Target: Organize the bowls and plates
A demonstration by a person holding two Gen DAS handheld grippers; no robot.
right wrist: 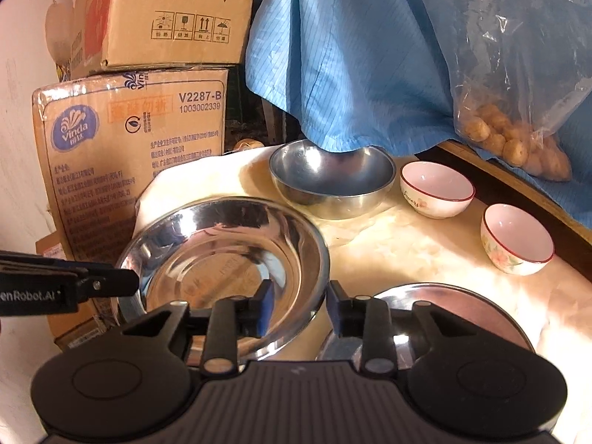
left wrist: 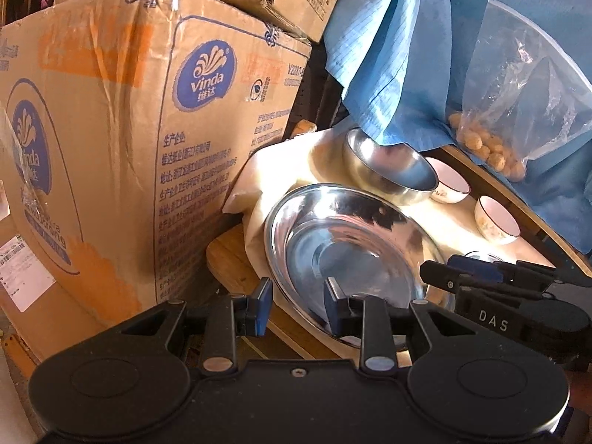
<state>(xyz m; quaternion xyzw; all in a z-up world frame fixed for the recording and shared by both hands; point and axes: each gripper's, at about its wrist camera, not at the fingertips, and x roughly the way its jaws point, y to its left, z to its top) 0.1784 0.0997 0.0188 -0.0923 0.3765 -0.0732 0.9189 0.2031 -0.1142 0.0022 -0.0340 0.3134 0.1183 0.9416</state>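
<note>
A large shiny steel plate (left wrist: 347, 244) (right wrist: 229, 259) lies on the cream cloth. A steel bowl (left wrist: 388, 170) (right wrist: 333, 177) stands behind it, and two small white ceramic bowls (left wrist: 449, 183) (right wrist: 436, 188) (left wrist: 497, 220) (right wrist: 516, 238) stand to the right. A second steel plate (right wrist: 462, 307) lies at the front right. My left gripper (left wrist: 298, 305) is open, its jaws astride the large plate's near-left rim. My right gripper (right wrist: 299, 305) is open, astride the same plate's right rim. Each gripper shows in the other's view, the right (left wrist: 458, 273) and the left (right wrist: 111, 281).
Stacked cardboard boxes (left wrist: 111, 148) (right wrist: 129, 148) stand close on the left. A blue cloth (left wrist: 388, 55) (right wrist: 351, 55) hangs behind, over the steel bowl's far rim. A clear bag of round snacks (left wrist: 499, 111) (right wrist: 518, 140) hangs at right. A wooden ledge (right wrist: 518, 185) borders the table.
</note>
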